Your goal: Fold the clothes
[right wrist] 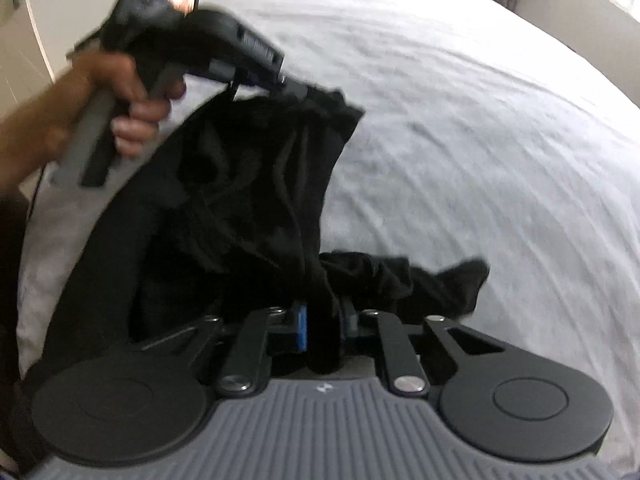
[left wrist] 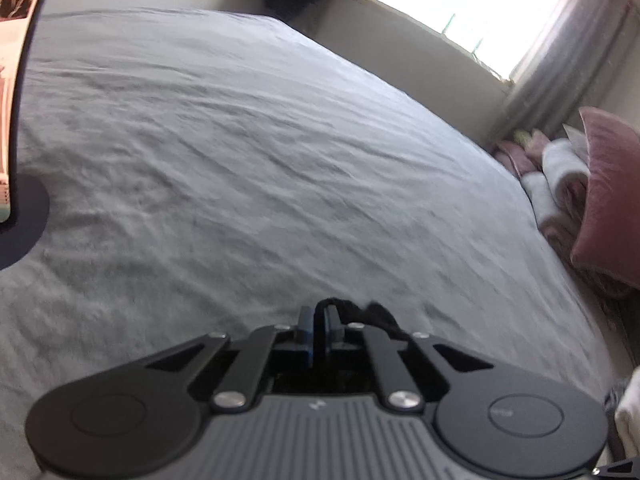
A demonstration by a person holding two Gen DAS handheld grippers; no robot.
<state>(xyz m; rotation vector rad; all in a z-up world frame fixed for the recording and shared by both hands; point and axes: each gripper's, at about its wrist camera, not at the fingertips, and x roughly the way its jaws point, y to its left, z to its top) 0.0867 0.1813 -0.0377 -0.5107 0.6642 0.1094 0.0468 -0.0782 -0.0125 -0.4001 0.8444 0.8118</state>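
Observation:
A black garment (right wrist: 256,184) hangs in the air above the bed, stretched between both grippers. My right gripper (right wrist: 323,320) is shut on a bunched lower part of it; a loose end (right wrist: 460,284) trails to the right. In the right wrist view my left gripper (right wrist: 310,90), held by a hand (right wrist: 120,96), is shut on the garment's upper edge. In the left wrist view the left gripper (left wrist: 320,316) pinches a small fold of the black garment (left wrist: 374,314); most of the garment is hidden below it.
A wide grey-white bed sheet (left wrist: 240,160) fills both views. Pink and white pillows and blankets (left wrist: 580,184) are piled at the bed's right side under a bright window (left wrist: 472,12). A dark object (left wrist: 20,224) sits at the bed's left edge.

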